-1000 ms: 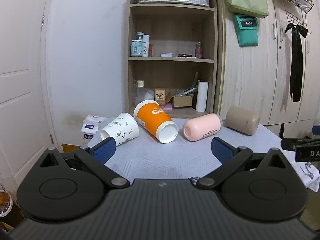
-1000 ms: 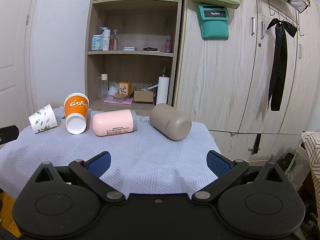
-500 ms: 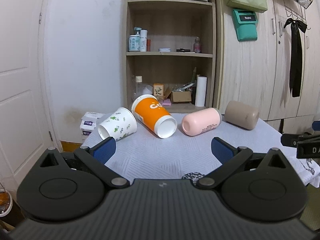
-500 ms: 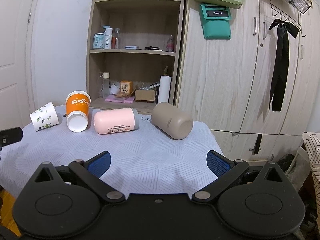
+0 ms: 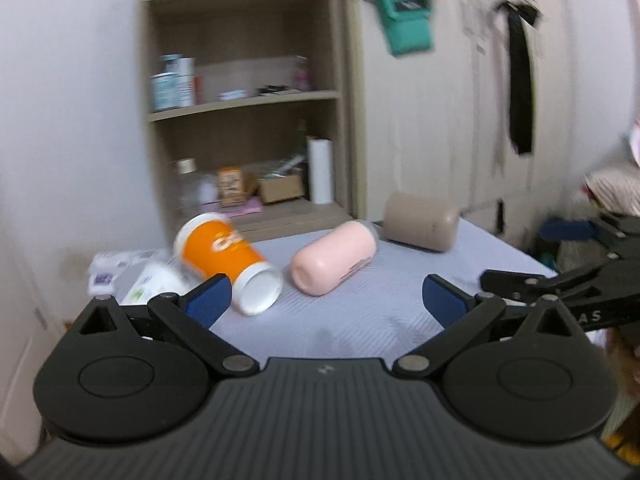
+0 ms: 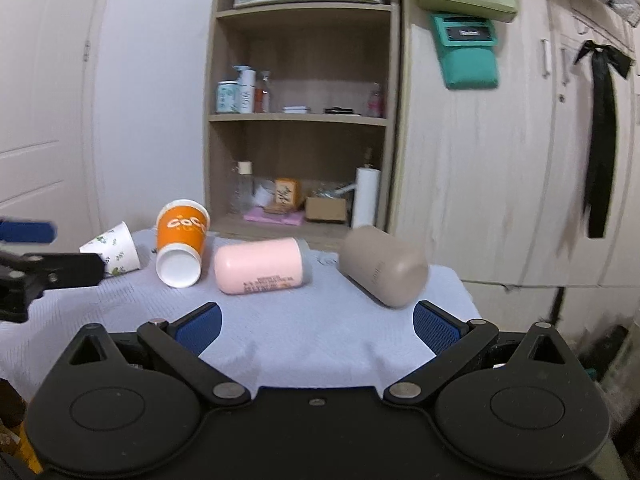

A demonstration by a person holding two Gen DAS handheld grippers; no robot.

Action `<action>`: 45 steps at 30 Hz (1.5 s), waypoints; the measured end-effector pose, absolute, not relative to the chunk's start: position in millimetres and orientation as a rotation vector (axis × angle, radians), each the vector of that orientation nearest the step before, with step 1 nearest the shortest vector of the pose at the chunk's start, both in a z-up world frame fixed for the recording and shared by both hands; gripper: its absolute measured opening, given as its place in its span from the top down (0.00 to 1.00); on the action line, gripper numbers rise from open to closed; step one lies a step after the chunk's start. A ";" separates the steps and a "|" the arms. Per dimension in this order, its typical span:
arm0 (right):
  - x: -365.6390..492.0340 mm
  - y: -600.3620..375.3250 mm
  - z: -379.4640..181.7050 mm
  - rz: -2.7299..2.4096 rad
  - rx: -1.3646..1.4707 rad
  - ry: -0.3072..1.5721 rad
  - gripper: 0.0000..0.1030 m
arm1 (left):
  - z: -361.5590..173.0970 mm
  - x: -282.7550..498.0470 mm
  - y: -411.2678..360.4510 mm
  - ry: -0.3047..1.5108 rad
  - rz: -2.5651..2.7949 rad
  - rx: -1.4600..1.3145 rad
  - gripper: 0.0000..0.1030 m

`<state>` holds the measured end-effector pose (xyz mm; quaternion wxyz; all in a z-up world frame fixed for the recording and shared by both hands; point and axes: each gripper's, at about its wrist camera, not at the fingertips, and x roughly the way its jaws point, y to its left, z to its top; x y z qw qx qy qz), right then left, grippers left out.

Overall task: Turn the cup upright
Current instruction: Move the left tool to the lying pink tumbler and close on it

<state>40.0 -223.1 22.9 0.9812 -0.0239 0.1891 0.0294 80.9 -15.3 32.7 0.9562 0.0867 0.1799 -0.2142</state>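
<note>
Several cups lie on their sides on a table with a pale blue cloth (image 6: 304, 328). From left to right: a white leaf-print paper cup (image 6: 114, 246), an orange paper cup (image 6: 182, 240) with its mouth toward me, a pink tumbler (image 6: 260, 266) and a beige tumbler (image 6: 384, 272). In the left wrist view the orange cup (image 5: 224, 260), pink tumbler (image 5: 334, 258) and beige tumbler (image 5: 420, 222) show, and the white cup (image 5: 154, 282) is partly hidden by a finger. My left gripper (image 5: 326, 302) is open and empty near the table's front left. My right gripper (image 6: 316, 324) is open and empty before the beige tumbler.
A wooden shelf unit (image 6: 300, 120) with bottles, boxes and a paper roll stands behind the table. Wardrobe doors (image 6: 500, 160) with a hanging black ribbon are to the right. A white door is at the left. Small boxes (image 5: 108, 268) lie beyond the table's left end.
Both grippers have moved forward toward the table. The left view has swung right and tilted, and is blurred by motion. The cups have not moved.
</note>
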 end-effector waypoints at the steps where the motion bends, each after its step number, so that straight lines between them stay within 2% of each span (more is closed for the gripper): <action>1: 45.9 -224.0 21.4 0.064 -0.047 0.382 0.00 | 34.2 91.2 -19.7 0.374 -0.463 0.201 0.00; 10: 92.2 -237.9 2.2 0.114 0.005 0.429 0.00 | 20.5 178.5 -67.6 0.444 -0.657 0.489 0.03; 24: 138.3 -234.9 -13.4 0.130 -0.040 0.511 0.00 | -13.5 269.7 -100.3 0.608 -0.698 0.577 0.03; 28: 145.5 -235.0 -14.8 0.107 -0.034 0.516 0.00 | -18.4 280.9 -103.3 0.642 -0.721 0.569 0.03; 37: 142.6 -247.4 -16.4 0.059 0.027 0.521 0.00 | -17.8 283.1 -102.7 0.601 -0.733 0.599 0.05; 45: 138.7 -248.4 -14.9 0.064 0.039 0.524 0.00 | -28.9 289.1 -114.3 0.692 -0.676 0.636 0.07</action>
